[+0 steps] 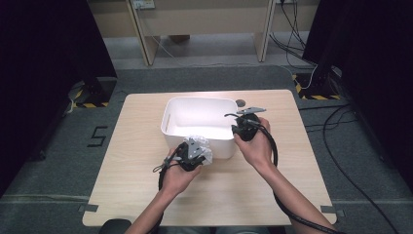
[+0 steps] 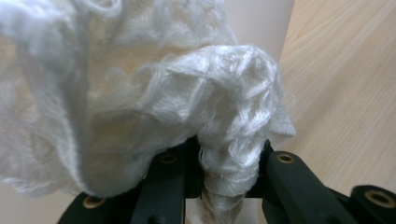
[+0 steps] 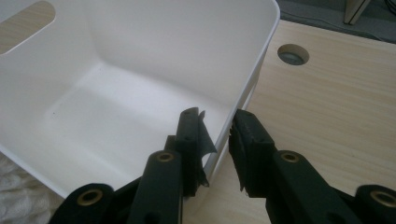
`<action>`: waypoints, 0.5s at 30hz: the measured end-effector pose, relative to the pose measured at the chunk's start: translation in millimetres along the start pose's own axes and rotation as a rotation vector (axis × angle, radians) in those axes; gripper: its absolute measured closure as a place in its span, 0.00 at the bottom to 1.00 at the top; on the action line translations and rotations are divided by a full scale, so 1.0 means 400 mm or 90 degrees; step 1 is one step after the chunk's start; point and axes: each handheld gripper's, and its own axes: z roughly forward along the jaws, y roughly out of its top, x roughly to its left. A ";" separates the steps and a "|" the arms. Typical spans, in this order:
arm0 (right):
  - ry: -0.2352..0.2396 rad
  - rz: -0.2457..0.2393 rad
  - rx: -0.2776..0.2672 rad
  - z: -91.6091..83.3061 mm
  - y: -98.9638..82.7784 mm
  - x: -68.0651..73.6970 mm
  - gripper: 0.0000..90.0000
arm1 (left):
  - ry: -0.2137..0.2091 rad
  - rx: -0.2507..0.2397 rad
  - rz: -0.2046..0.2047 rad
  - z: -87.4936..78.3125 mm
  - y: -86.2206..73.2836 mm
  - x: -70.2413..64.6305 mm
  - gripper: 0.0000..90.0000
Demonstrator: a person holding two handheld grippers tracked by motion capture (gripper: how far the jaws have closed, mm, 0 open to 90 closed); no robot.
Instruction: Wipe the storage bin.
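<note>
White, fluffy yarn-like cloth [image 2: 154,102] bulges out of the left gripper [image 2: 229,172], whose black jaws are pinched tight on a twisted neck of it; the fibres look soft, loopy and slightly glossy, gathered into a loose crumpled wad. In the high view that left gripper [image 1: 194,155] holds the wad just outside the near wall of the white bin [image 1: 168,127], touching or almost touching it, so the cloth is lifted but not yet inside. The right gripper [image 3: 218,140] straddles the bin's right-hand wall near its near corner: one jaw stands inside, one outside, with the thin rim between them. Whether the pads actually press the plastic I cannot tell, since a sliver of gap seems to show on the outer side. Strips of dark tape peel from its pads.

Judging by this, the pick-up looks done and the bin is being steadied; what remains is carrying the cloth over the rim, letting it drop and freeing both hands.

Smooth, matte and rectangular with rounded corners, the bin has a slot handle [image 3: 25,25] cut in one end and an empty floor. It stands on a pale wood-grain table [image 1: 141,195] with a round cable hole [image 3: 293,53] behind it.
</note>
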 end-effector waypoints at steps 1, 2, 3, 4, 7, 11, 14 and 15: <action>0.000 0.000 0.000 0.000 0.000 0.000 0.82 | 0.000 -0.001 -0.001 0.003 -0.001 -0.001 0.83; -0.001 -0.001 -0.001 0.000 0.000 0.000 0.82 | 0.001 0.002 0.001 0.004 -0.002 -0.002 0.83; -0.001 -0.001 -0.001 0.000 0.000 0.000 0.82 | -0.001 0.003 0.003 0.005 -0.002 -0.002 0.83; -0.001 -0.001 -0.001 0.000 0.000 0.000 0.82 | 0.001 0.001 -0.001 0.008 -0.003 -0.005 0.83; -0.001 -0.001 -0.001 0.000 0.000 0.000 0.82 | -0.002 0.006 0.004 0.014 -0.004 -0.007 0.83; 0.000 0.000 0.000 0.000 0.000 0.000 0.82 | -0.004 0.013 0.009 0.020 -0.007 -0.010 0.83; 0.000 0.000 -0.002 0.000 0.000 0.001 0.82 | -0.009 0.021 0.010 0.033 -0.013 -0.015 0.83; 0.000 0.000 -0.002 0.000 0.000 0.001 0.82 | -0.011 0.024 0.010 0.037 -0.016 -0.016 0.83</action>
